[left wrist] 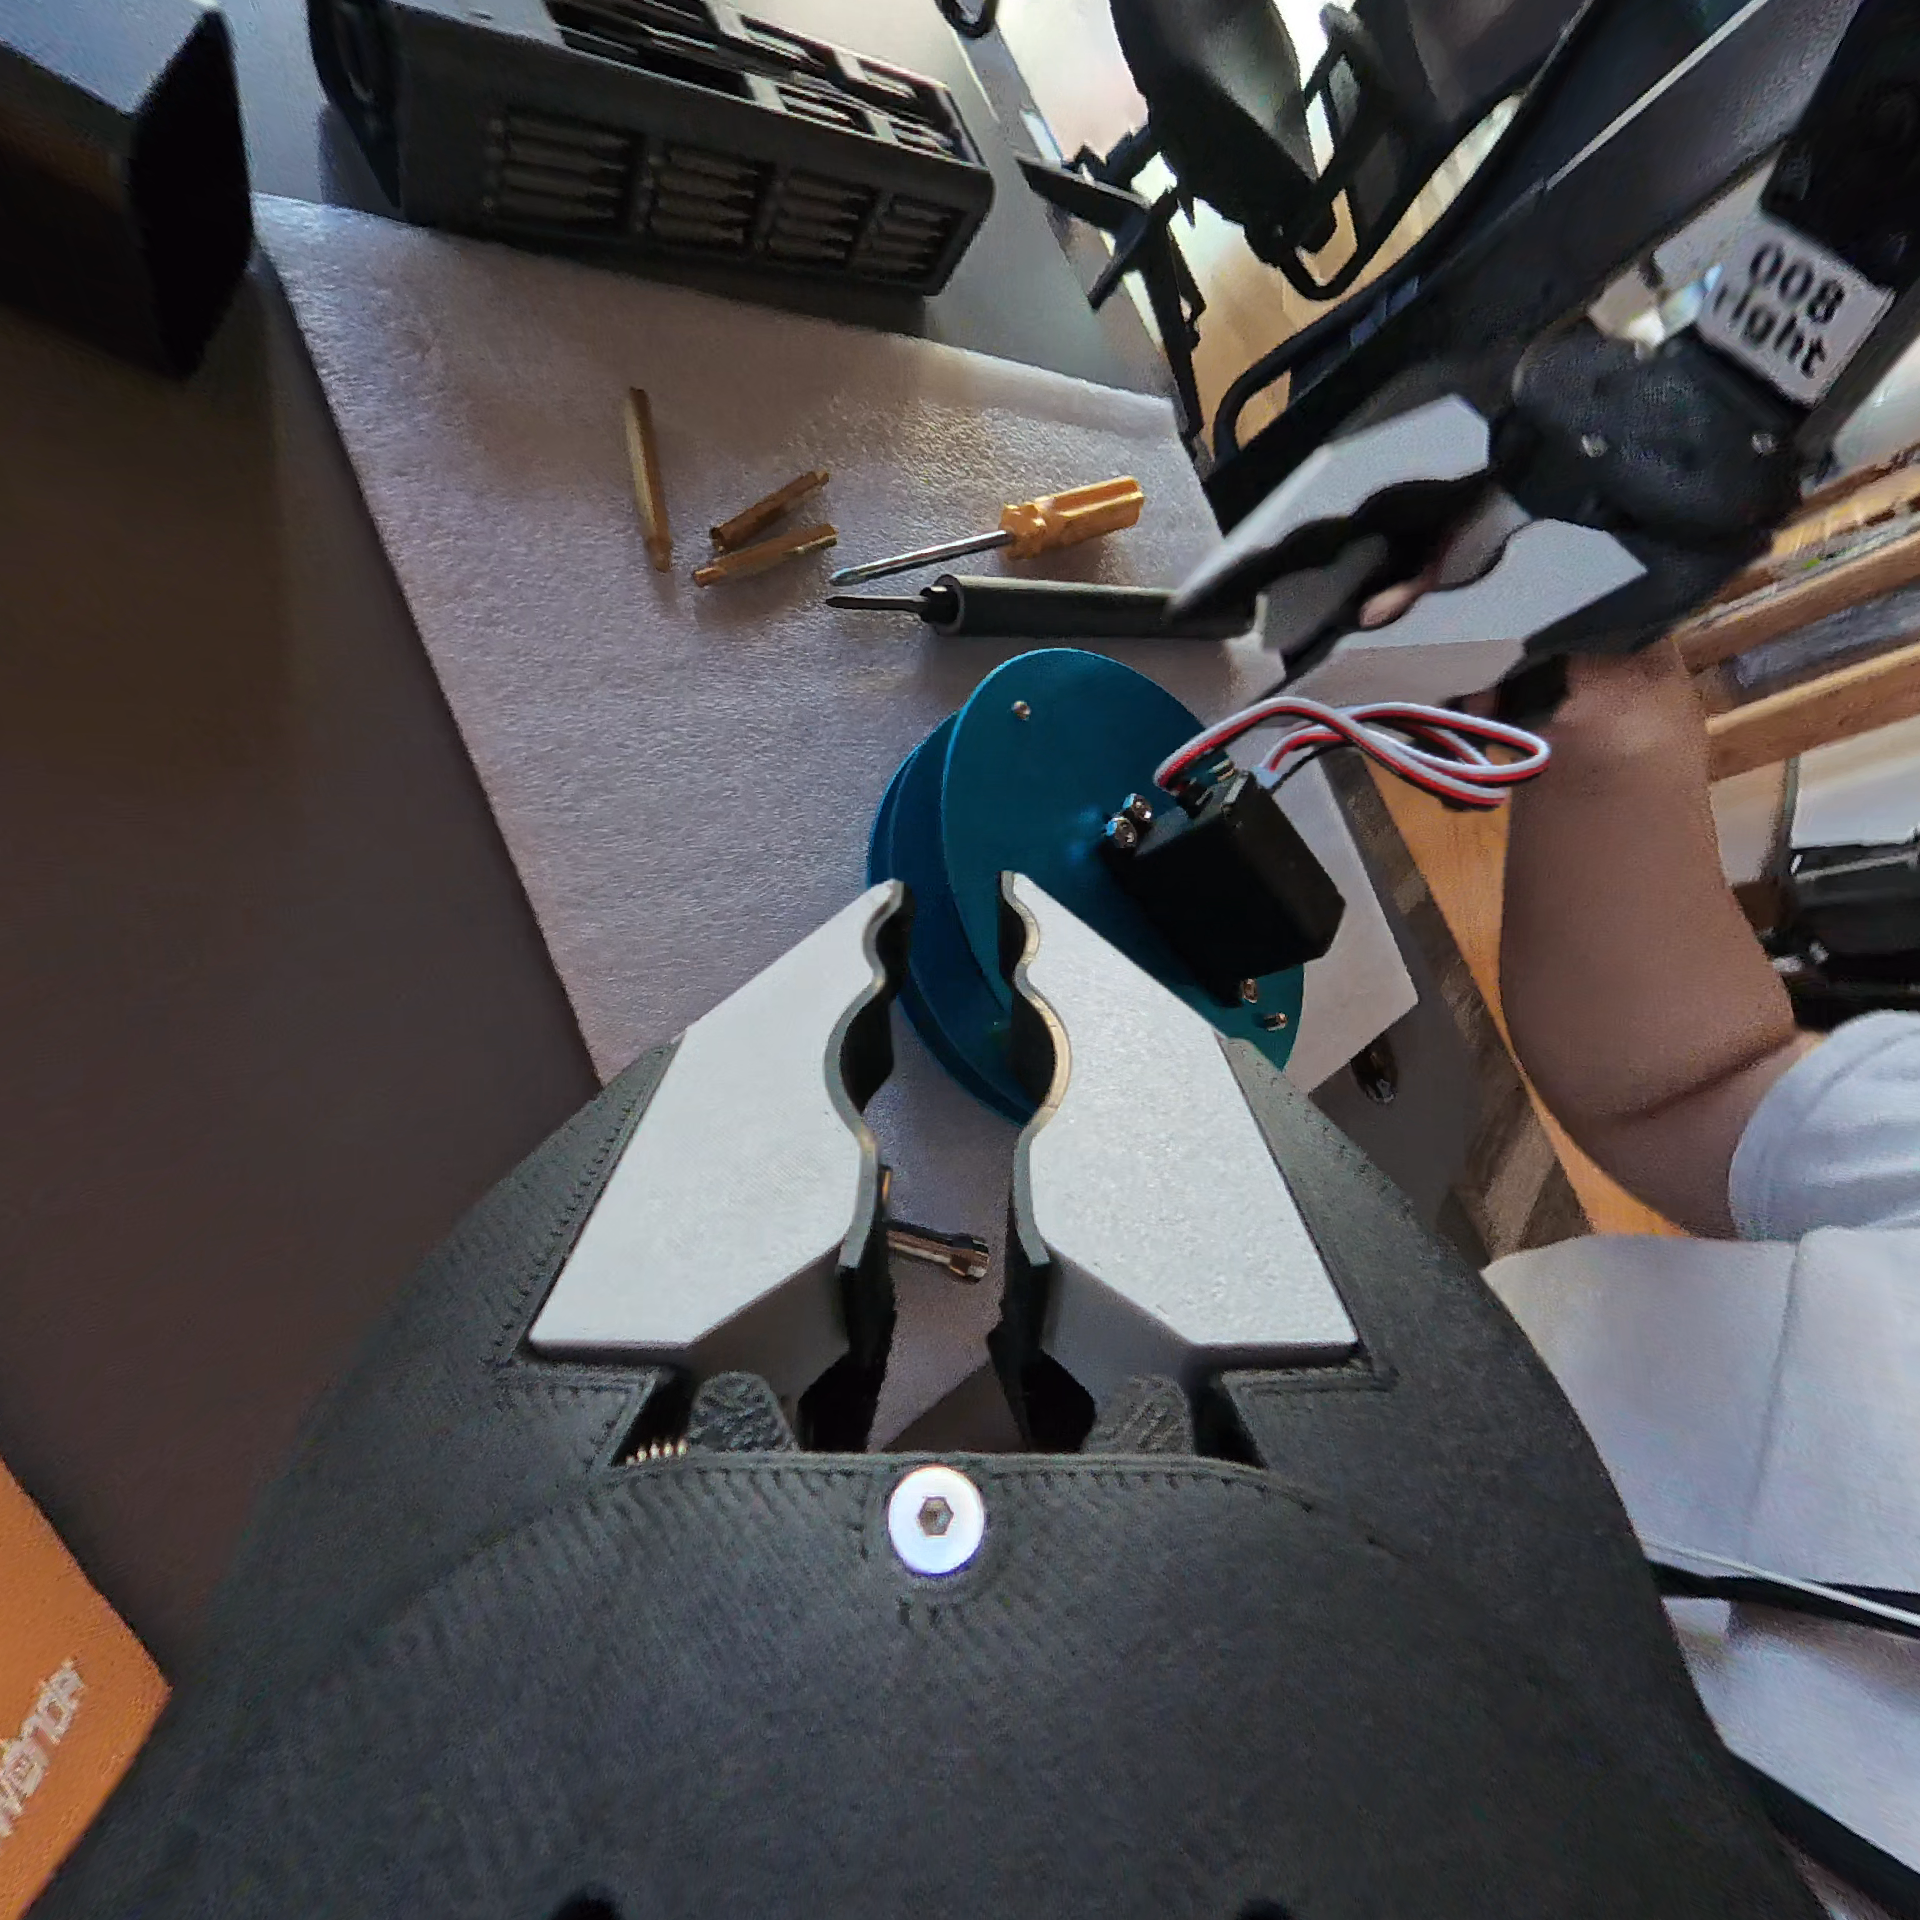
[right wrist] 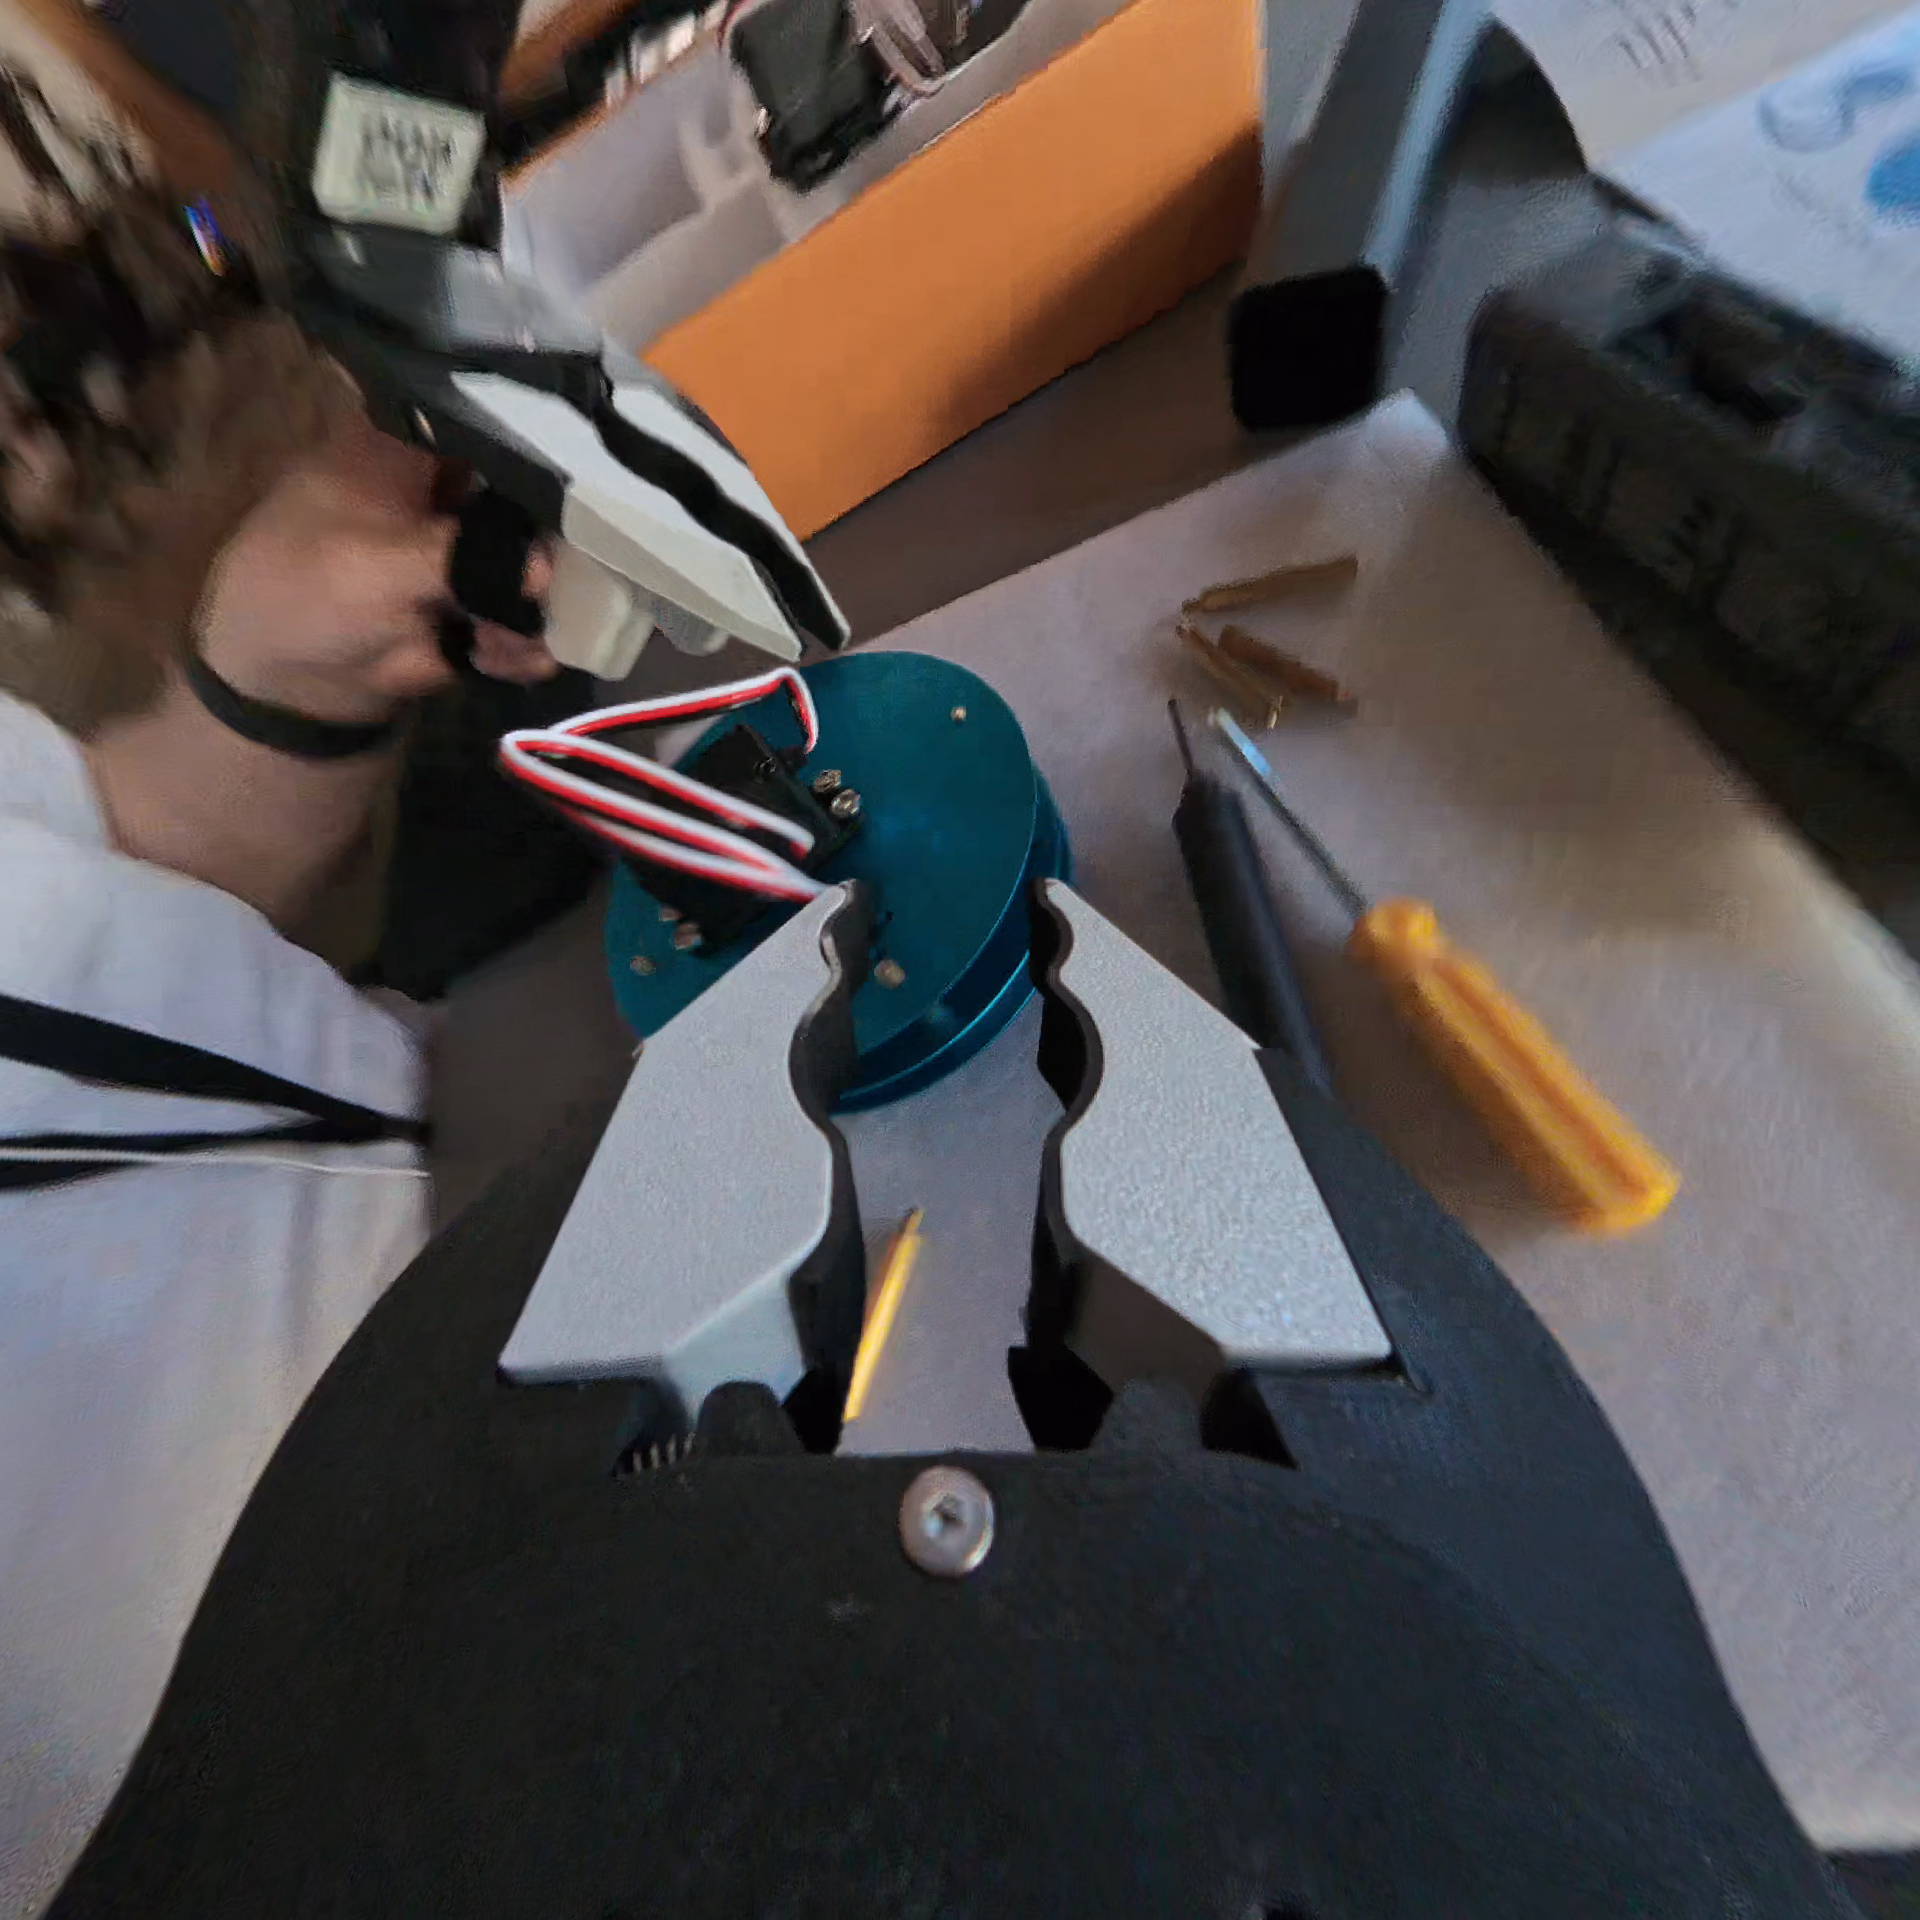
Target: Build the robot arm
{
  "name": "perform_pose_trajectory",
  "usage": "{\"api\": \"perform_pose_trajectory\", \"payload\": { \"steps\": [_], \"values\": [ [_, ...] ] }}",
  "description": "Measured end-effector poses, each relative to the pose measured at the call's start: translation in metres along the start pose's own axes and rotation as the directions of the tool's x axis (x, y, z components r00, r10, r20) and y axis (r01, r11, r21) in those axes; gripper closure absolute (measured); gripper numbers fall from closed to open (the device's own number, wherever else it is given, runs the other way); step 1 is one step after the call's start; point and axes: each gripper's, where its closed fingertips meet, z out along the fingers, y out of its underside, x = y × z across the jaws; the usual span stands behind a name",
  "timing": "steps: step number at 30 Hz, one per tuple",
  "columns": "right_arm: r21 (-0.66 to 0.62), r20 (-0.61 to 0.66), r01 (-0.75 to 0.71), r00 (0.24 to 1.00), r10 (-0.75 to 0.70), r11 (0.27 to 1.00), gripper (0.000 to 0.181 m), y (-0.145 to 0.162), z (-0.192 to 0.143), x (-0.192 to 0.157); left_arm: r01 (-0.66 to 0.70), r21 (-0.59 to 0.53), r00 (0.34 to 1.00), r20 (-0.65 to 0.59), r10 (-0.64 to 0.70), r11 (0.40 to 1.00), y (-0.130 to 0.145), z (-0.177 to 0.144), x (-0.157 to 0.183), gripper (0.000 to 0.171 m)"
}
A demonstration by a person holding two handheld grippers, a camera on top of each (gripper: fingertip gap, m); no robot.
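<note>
A blue round metal turntable with a black servo and red-white-black wires stands on a white foam mat. My left gripper is narrowly open, its tips at the turntable's rim; contact cannot be told. A small metal screw lies on the mat between its fingers. My right gripper is open and empty, tips just short of the turntable near the servo. A brass standoff lies under it. It also shows in the left wrist view, above the wires.
A yellow-handled screwdriver, a black screwdriver and three brass standoffs lie on the mat. A black bit case sits behind, with a black box and an orange box. A person's arm is at the right. About 8 centimetres separates my right fingertips from the yellow-handled screwdriver. It turns up in the right wrist view as well.
</note>
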Motion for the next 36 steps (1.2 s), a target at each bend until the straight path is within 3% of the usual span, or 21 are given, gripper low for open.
{"api": "perform_pose_trajectory", "payload": {
  "steps": [3,8,16,23,29,36],
  "values": [
    [0.011,0.067,-0.255,0.965,0.254,0.967,0.149,0.022,-0.011,-0.02,0.055,-0.006,0.998,-0.036,-0.055,0.998,0.001,0.002,-0.001,0.155],
    [0.048,0.099,-0.444,0.893,0.438,0.895,0.15,0.038,-0.001,-0.045,0.094,-0.079,0.987,-0.124,-0.103,0.992,0.017,0.004,0.012,0.162],
    [0.052,0.127,-0.556,0.828,0.546,0.83,0.168,0.045,0.008,-0.043,0.113,-0.049,0.981,-0.151,-0.119,0.992,0.022,-0.002,0.013,0.165],
    [0.056,0.176,-0.645,0.758,0.628,0.762,0.171,0.047,0.006,-0.043,0.142,-0.017,0.971,-0.191,-0.142,0.99,0.024,-0.005,0.018,0.167],
    [0.055,0.298,-0.741,0.652,0.697,0.669,0.177,0.041,0.007,-0.046,0.17,-0.03,0.966,-0.194,-0.172,0.985,0.032,-0.007,0.021,0.165],
    [0.039,0.262,-0.725,0.672,0.693,0.688,0.178,0.041,0.002,-0.034,0.182,-0.063,0.956,-0.222,-0.192,0.981,0.041,-0.007,0.032,0.167]
  ]
}}
